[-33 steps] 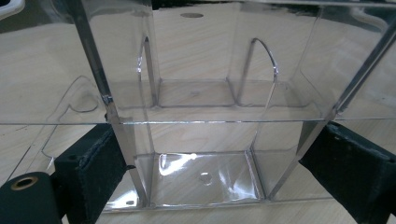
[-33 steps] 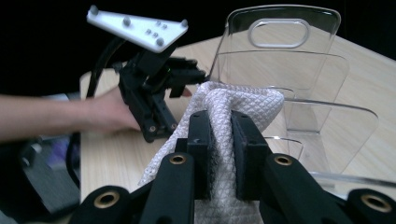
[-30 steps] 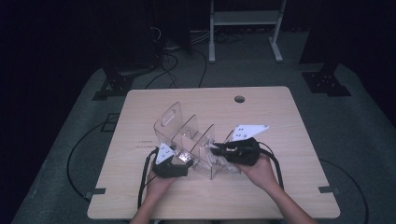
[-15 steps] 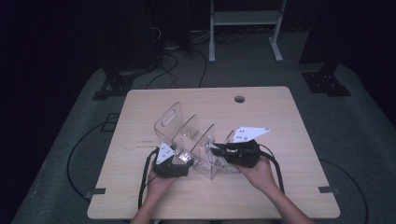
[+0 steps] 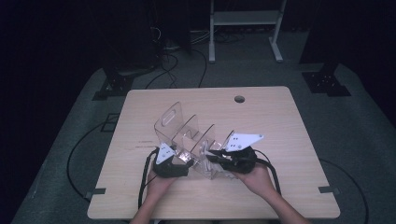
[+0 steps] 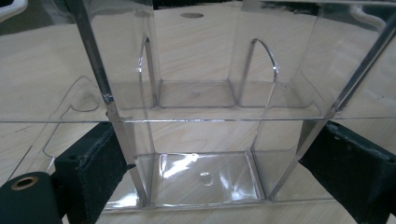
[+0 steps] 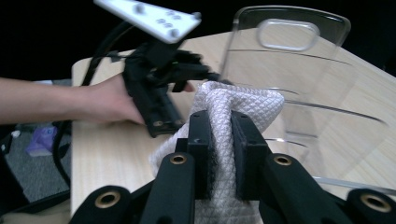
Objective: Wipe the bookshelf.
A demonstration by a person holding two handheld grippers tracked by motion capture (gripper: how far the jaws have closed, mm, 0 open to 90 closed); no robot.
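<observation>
Clearly the right gripper has its two black jaws pinched on a fold of white, diamond-textured woven cloth, which bunches up just beyond the fingertips and hangs loose below them. Soft and light as it looks, the cloth should sag and drag wherever it is not held, so a pinch on a gathered fold like this one seems the sound place to hold it; a grip on a single edge would likely let it unfurl. Just past the cloth stands the clear, stiff plastic divided organiser with a handle cut-out, and to the side of it the person's left hand holds the left gripper. In the left gripper view, that gripper straddles the organiser's near end with a black jaw on either side of the walls; whether the pads actually press on the plastic I cannot tell. The organiser looks rigid, smooth and probably slippery, best steadied across its walls. From above, both grippers sit at the near end of the organiser on the light wooden table, an overall layout the gripper views lack; the cloth's weave, however, reads in the right gripper view.
</observation>
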